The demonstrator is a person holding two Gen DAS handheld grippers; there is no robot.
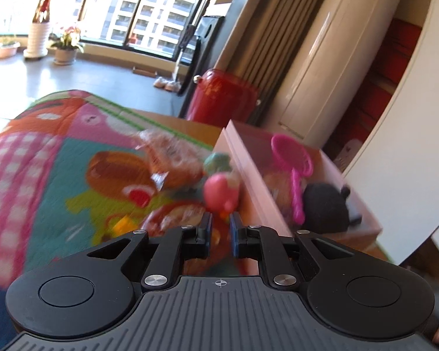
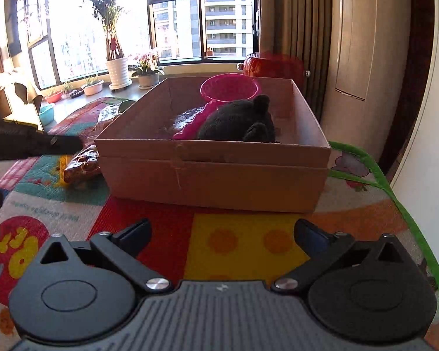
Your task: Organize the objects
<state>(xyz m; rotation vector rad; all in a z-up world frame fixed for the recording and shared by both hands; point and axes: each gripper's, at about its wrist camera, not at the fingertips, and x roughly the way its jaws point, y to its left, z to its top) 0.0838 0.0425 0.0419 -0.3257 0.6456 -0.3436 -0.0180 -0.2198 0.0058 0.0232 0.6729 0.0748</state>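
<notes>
Brown cardboard box on a bright play mat, holding a pink scoop and a black plush. Just left of the box, on the mat: a pink toy, a green toy, crinkly wrapped packets. Left gripper nearly closed, nothing clearly pinched, tips just short of the blurred pink toy. Right gripper spread wide and empty, low over the mat before the box.

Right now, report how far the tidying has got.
Done: pink scoop and black plush toy lie in the cardboard box. In hand: nothing; left gripper shut, right gripper open. Left: strawberry toy and wrapped snack packets on the mat.
</notes>
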